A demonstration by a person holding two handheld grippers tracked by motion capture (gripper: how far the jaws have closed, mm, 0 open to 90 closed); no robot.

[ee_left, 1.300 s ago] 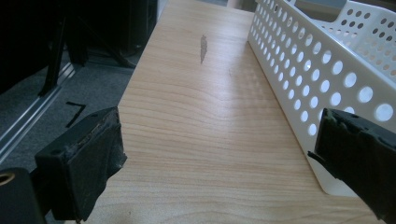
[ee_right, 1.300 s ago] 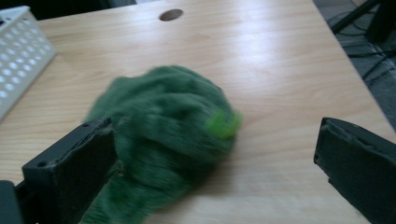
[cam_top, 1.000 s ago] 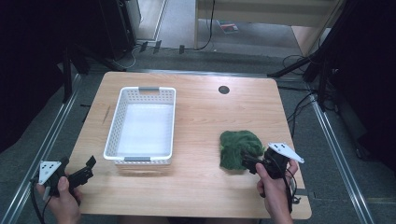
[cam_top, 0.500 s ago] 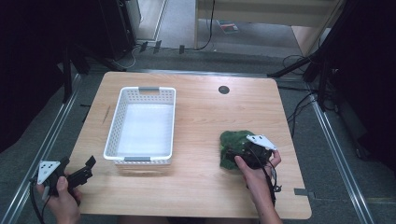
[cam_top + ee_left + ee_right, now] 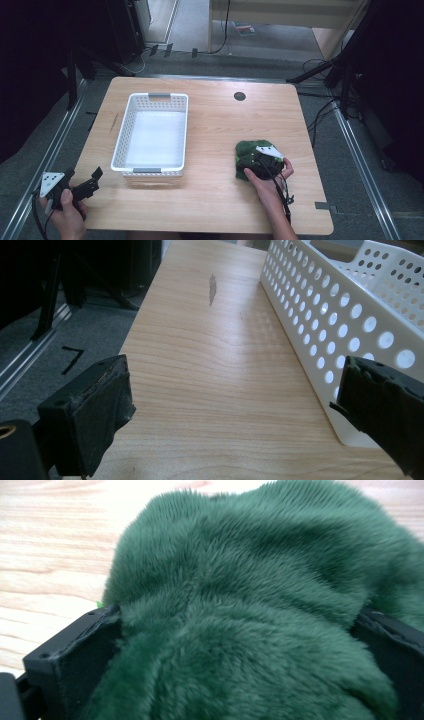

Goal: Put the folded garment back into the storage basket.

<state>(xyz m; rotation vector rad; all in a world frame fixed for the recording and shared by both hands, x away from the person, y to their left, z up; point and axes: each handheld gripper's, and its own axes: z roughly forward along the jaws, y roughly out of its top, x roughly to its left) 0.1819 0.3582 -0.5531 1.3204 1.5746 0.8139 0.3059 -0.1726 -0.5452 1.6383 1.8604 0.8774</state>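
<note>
Two grippers in play. Right gripper (image 5: 253,165) is down on the green plush cloth (image 5: 248,150), jaws spread wide to either side of the bunched pile; in the right gripper view the fur bulges up between them (image 5: 250,630) and brushes both pads, but no squeeze is evident, so I log it as straddling, not yet clamped. Cloth lies on the right half of the wooden table (image 5: 215,120), well apart from the white perforated basket (image 5: 155,132).

Left gripper (image 5: 87,186) hangs at the near left corner of the table, jaws apart and holding nothing; its own view looks along the basket's side wall (image 5: 320,315).

Risks, as judged:
- Jaws close on surface fur only; cloth slips out on lift.
- Grip taken at one edge; the rest trails and snags the basket rim.
</note>
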